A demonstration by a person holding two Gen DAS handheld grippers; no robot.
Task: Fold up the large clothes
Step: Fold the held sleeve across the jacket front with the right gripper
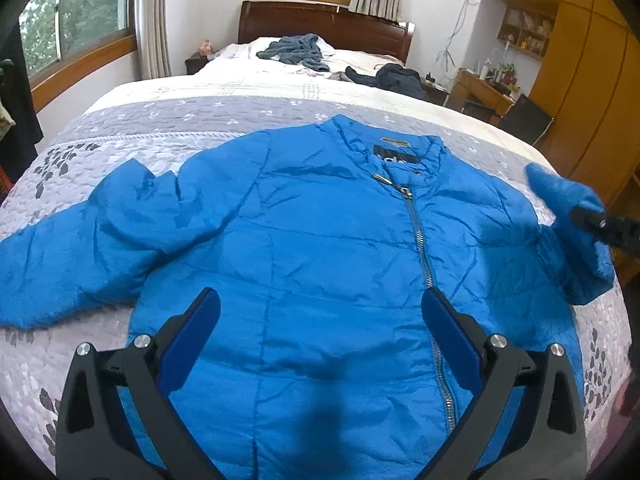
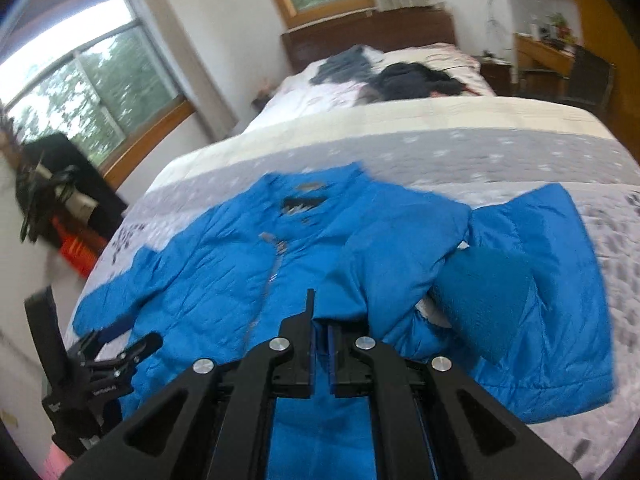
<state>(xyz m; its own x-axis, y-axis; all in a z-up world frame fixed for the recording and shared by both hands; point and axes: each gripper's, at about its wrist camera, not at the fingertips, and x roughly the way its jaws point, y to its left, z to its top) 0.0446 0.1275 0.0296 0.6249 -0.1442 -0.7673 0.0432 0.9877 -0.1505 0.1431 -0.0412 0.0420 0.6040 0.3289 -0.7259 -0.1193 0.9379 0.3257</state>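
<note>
The blue jacket point(image 1: 304, 248) lay front side up on the bed point(image 1: 160, 136), with the zipper point(image 1: 420, 236) closed and the collar pointing to the headboard point(image 1: 324, 26). One sleeve point(image 1: 80, 240) was spread flat to the side on the grey and white quilt. The other sleeve point(image 1: 568, 216) was lifted above the quilt and bent back toward the body of the jacket. The right tool point(image 2: 320, 344) had its fingers nearly together, and in the left wrist view its tip seemed to pinch this sleeve near the cuff. The left tool point(image 1: 320, 312) hovered over the lower front of the jacket, fingers wide apart and holding nothing. Farther up the bed lay a grey garment point(image 1: 296, 52) and a dark garment point(image 1: 396, 78), well apart from the jacket.
</note>
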